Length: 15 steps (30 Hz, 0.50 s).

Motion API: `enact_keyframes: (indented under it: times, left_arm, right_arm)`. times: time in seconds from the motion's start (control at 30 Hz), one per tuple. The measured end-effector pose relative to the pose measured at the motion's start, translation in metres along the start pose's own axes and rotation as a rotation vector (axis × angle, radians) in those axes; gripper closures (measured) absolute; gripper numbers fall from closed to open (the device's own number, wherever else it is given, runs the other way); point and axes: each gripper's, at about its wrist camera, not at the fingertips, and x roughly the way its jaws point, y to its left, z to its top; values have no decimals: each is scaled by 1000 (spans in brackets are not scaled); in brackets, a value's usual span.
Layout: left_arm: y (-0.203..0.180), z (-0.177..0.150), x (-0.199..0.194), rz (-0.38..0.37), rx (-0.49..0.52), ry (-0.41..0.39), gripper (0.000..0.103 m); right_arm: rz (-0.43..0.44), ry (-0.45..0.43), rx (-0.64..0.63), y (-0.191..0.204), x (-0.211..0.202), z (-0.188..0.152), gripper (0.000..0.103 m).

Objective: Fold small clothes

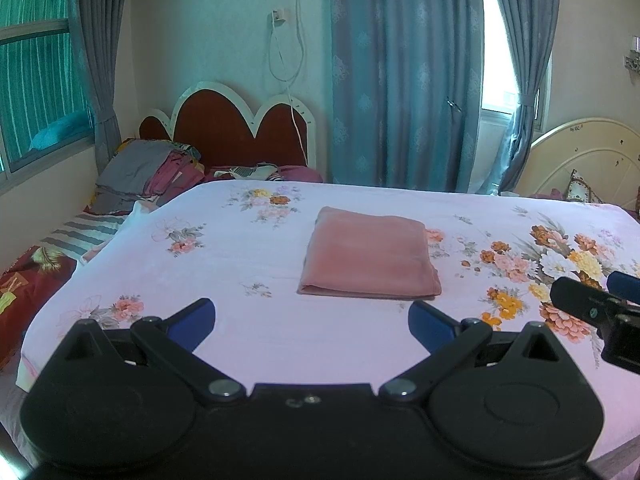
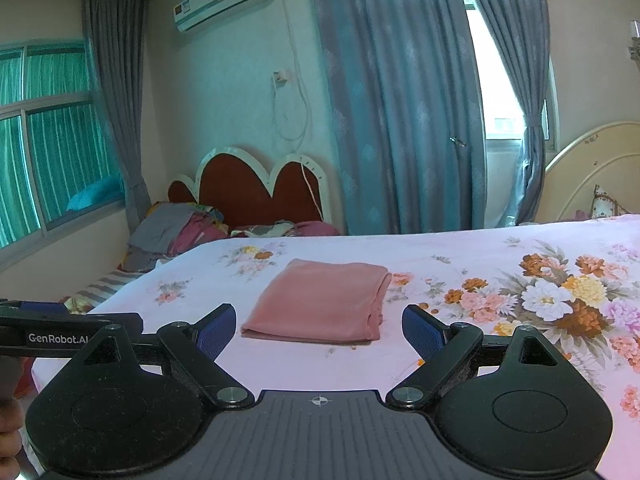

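Note:
A pink garment (image 1: 370, 254) lies folded into a neat rectangle on the floral pink bedsheet (image 1: 248, 336). It also shows in the right wrist view (image 2: 320, 304). My left gripper (image 1: 312, 320) is open and empty, held above the sheet just short of the garment's near edge. My right gripper (image 2: 319, 328) is open and empty, also just short of the garment. The right gripper's body shows at the right edge of the left wrist view (image 1: 596, 312). The left gripper's body shows at the left edge of the right wrist view (image 2: 60, 332).
A pile of clothes (image 1: 152, 172) sits on a second bed by a red headboard (image 1: 236, 132). Blue curtains (image 1: 404, 76) hang behind. A cream headboard (image 1: 588, 160) stands at the right. The bed's near edge (image 1: 24, 376) drops off at the left.

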Motion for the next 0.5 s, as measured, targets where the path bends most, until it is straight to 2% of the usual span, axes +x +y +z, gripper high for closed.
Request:
enact_keyframes:
  times: [0.5]
  left_arm:
    - [3,1,4,3,-7,8,0]
  right_arm:
    - [8,12,-7,1,5,-3,14]
